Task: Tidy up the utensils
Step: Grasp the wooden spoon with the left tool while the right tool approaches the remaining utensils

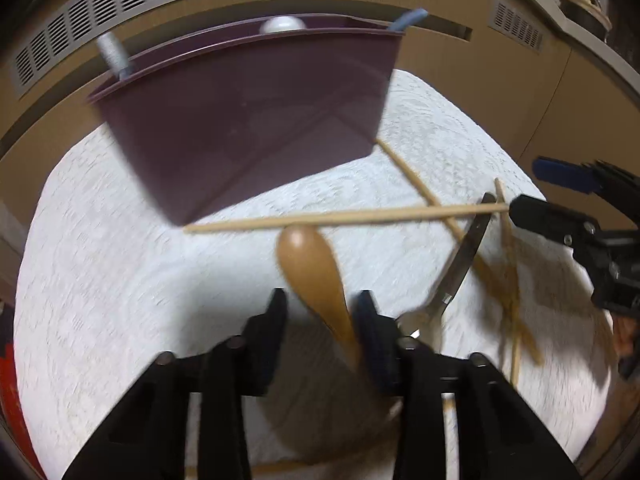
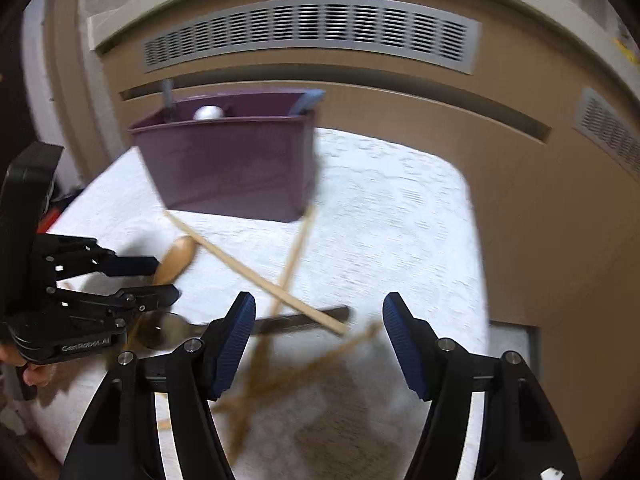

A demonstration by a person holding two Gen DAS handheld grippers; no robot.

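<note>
so the left gripper (image 1: 322, 312) has narrowed around the wooden spoon (image 1: 310, 264), handle between its fingers, bowl toward 11 o'clock, purple bin (image 1: 240, 120) beyond; right gripper (image 2: 320, 344) gapes wide, empty.

worktop (image 2: 400, 208): white lacy cloth | on it: purple bin (image 2: 232, 168), chopsticks (image 2: 256, 276), wooden spoon (image 1: 316, 276), metal spoon (image 2: 276, 324)
</note>
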